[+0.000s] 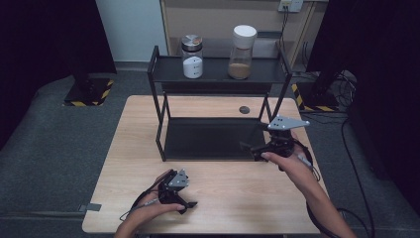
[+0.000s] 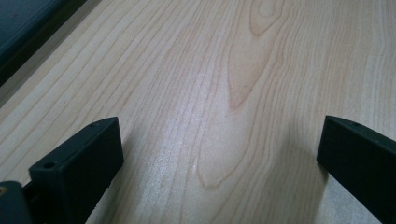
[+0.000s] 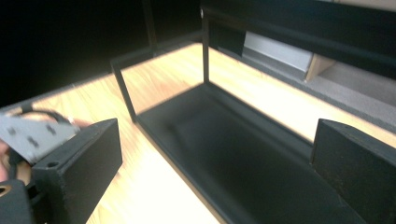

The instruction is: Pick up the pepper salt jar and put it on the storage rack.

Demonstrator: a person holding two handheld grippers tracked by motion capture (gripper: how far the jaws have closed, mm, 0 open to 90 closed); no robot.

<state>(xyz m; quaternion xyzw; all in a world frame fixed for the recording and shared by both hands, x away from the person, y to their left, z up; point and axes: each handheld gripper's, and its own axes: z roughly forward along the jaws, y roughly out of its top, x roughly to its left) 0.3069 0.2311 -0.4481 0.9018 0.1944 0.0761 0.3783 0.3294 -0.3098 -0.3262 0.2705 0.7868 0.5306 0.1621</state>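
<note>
A black two-tier rack (image 1: 157,74) stands on the wooden table (image 1: 233,193). Its top shelf carries a silver-lidded jar of white powder (image 1: 192,56) and a taller white-lidded jar of brown powder (image 1: 242,45). My right gripper (image 1: 250,150) is open at the right front corner of the rack's lower tray (image 3: 233,154), jaws pointing left into it, nothing between them. My left gripper (image 1: 187,204) rests low near the table's front edge, open over bare wood (image 2: 219,93). The left gripper's grey plate (image 3: 32,135) shows at the left of the right gripper view.
A small dark round disc (image 1: 244,109) lies on the table behind the rack. Black stands with yellow-striped bases (image 1: 89,93) sit on the grey floor at both sides, with cables (image 1: 346,144) at the right. A wooden cabinet (image 1: 223,20) is behind the rack.
</note>
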